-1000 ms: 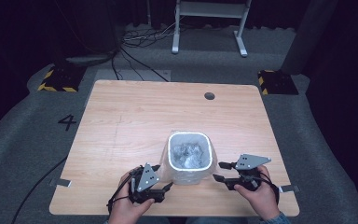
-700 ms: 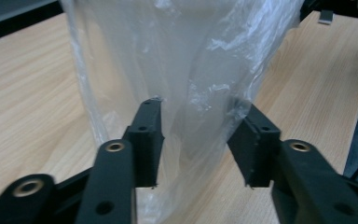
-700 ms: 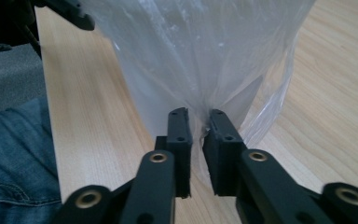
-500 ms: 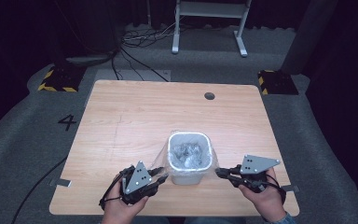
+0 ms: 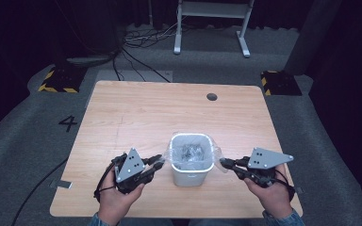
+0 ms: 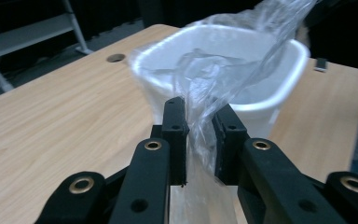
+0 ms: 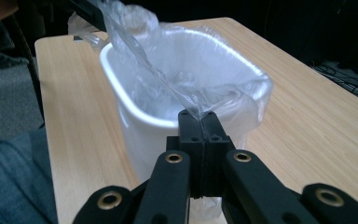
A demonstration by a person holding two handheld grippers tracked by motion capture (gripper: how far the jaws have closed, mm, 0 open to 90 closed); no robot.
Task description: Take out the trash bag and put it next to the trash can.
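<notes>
Right gripper: fingers pressed together on a pinch of the clear plastic liner, drawn taut from the near rim. Left gripper: fingers have just been closing, a gathered fold of liner between them, a narrow gap left between the pads. Each gripper holds the liner at an opposite side of the white bin, which stands on the wooden tabletop near its front edge, between the person's hands.
</notes>
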